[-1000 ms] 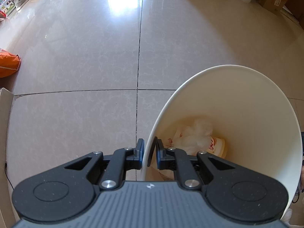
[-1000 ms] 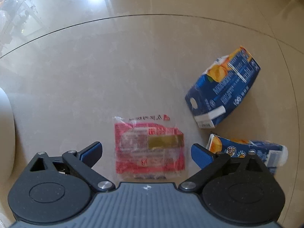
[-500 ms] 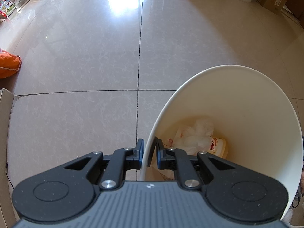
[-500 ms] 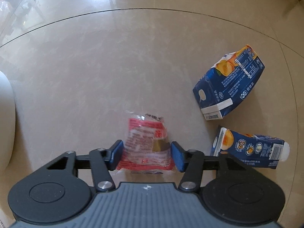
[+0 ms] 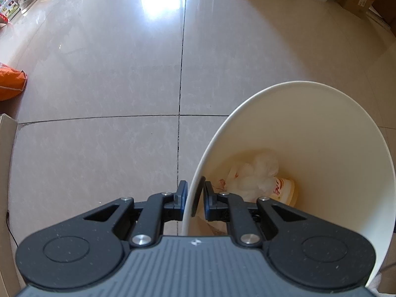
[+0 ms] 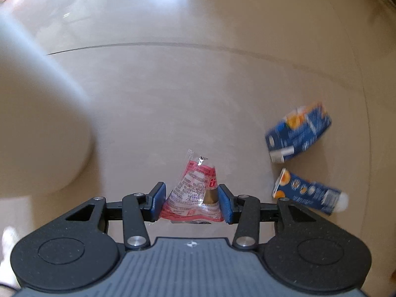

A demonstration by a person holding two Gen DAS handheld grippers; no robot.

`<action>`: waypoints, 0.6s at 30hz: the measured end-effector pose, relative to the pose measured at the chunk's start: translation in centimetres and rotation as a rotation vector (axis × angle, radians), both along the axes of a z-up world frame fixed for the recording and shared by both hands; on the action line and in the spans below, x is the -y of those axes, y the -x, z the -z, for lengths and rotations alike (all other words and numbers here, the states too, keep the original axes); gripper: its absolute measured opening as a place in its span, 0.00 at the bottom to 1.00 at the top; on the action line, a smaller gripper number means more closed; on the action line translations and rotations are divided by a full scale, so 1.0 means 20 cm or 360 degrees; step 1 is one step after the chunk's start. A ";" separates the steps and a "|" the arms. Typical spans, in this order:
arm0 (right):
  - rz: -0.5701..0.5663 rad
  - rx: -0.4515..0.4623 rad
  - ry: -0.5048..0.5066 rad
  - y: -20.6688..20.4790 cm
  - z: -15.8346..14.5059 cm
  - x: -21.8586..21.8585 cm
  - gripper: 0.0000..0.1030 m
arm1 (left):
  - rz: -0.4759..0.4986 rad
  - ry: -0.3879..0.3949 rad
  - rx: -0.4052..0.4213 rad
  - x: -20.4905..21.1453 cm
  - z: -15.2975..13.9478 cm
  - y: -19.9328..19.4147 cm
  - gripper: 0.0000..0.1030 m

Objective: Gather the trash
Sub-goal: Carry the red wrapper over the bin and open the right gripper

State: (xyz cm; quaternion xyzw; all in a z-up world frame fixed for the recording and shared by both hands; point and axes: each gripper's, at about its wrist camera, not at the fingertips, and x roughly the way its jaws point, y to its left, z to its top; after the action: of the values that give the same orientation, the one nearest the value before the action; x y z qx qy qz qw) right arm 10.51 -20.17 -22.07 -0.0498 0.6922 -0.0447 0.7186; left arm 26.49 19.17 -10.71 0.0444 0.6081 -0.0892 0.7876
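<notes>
Left wrist view: left tongs (image 5: 194, 195) clamped on the rim of the white bin (image 5: 321, 136). Inside, at 5 o'clock, crumpled white bag (image 5: 255, 173) & cup (image 5: 284, 189) already binned.

Right wrist view: right tongs (image 6: 191, 201) have just been closing, now pinched on red wrapper (image 6: 195, 193), off the floor (image 6: 173, 94); bin at 9 o'clock. Two blue cartons (image 6: 299, 132) (image 6: 309, 194) at 3 o'clock left to collect.

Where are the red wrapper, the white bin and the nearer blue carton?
red wrapper (image 6: 195, 188): right wrist view, middle of its crumpled printed face.
white bin (image 5: 329, 133): left wrist view, bare inner wall.
nearer blue carton (image 6: 309, 193): right wrist view, middle of its side.
</notes>
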 end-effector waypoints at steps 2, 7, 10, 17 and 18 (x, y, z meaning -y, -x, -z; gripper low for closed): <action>-0.0098 0.0026 -0.0022 -0.01 -0.15 -0.10 0.50 | -0.0007 0.0011 -0.0003 0.00 0.00 0.00 0.11; -0.0297 0.0163 -0.0144 -0.07 -0.54 -0.35 0.51 | -0.0011 0.0023 -0.0001 -0.01 0.01 0.00 0.11; -0.0422 0.0252 -0.0230 -0.10 -0.72 -0.50 0.52 | -0.0008 0.0021 -0.0002 -0.02 0.01 0.01 0.11; -0.0657 0.0326 -0.0381 -0.16 -0.87 -0.81 0.52 | -0.0005 0.0017 0.0000 -0.01 0.01 0.00 0.11; -0.0677 0.0327 -0.0397 -0.16 -0.89 -0.87 0.52 | -0.0006 0.0018 0.0000 -0.01 0.01 0.00 0.11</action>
State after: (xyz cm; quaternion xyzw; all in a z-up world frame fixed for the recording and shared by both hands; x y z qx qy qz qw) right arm 13.64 -2.80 -4.32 -0.1003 0.5898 0.1882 0.7789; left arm 26.39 19.39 -10.90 0.0388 0.6077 -0.0913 0.7879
